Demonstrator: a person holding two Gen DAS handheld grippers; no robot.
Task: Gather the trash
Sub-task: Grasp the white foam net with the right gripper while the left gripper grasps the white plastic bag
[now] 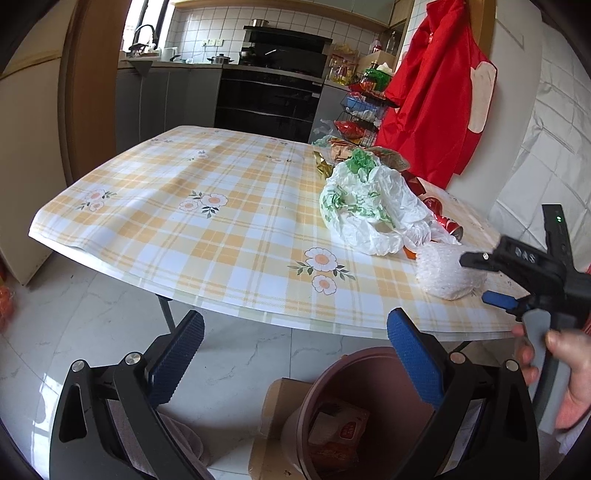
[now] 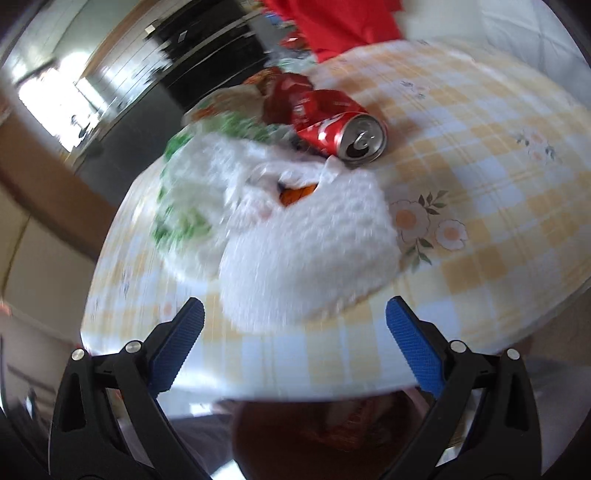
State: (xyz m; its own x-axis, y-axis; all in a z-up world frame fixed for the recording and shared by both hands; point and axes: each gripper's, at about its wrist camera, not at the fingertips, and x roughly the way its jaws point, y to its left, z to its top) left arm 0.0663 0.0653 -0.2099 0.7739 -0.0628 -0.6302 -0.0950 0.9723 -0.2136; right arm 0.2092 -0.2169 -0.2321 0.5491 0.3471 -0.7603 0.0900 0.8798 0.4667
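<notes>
Right claw (image 2: 294, 321) gapes at table edge (image 2: 295, 380), facing wad (image 2: 306, 254)

A table (image 1: 207, 236) with a yellow-and-white checked, flower-printed cloth fills the middle of the left wrist view, standing on a pale marble-look floor (image 1: 92, 332). Behind it runs a kitchen counter with a dark oven (image 1: 269, 96), a lidded pot (image 1: 221, 59) and a sink tap (image 1: 142, 33) below white wall tiles, and a wire rack (image 1: 360, 110) of packets stands beside the oven. A red garment (image 1: 432, 99) hangs at the right, near the table's far corner.
</notes>
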